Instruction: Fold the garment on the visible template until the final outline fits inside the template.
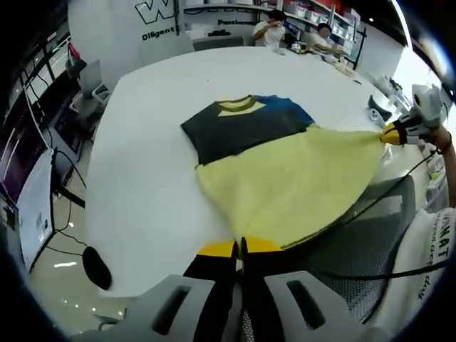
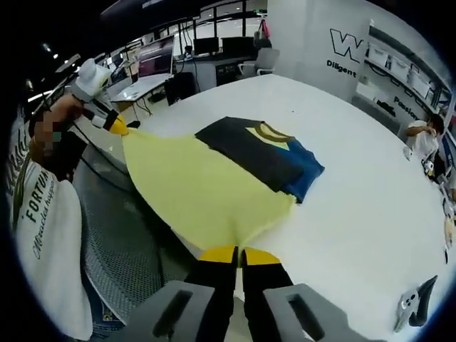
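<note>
On table (image 1: 142, 185), garment (image 1: 285, 178) collar far, hem gripped

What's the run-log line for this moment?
left gripper: shut on garment hem | right gripper: shut on garment hem | garment: yellow body stretched off table edge, dark top flat | fold: not done

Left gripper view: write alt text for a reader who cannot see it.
The left gripper and right gripper each pinch a hem corner of a yellow, black and blue T-shirt, stretching it off the edge of a white table.
</note>
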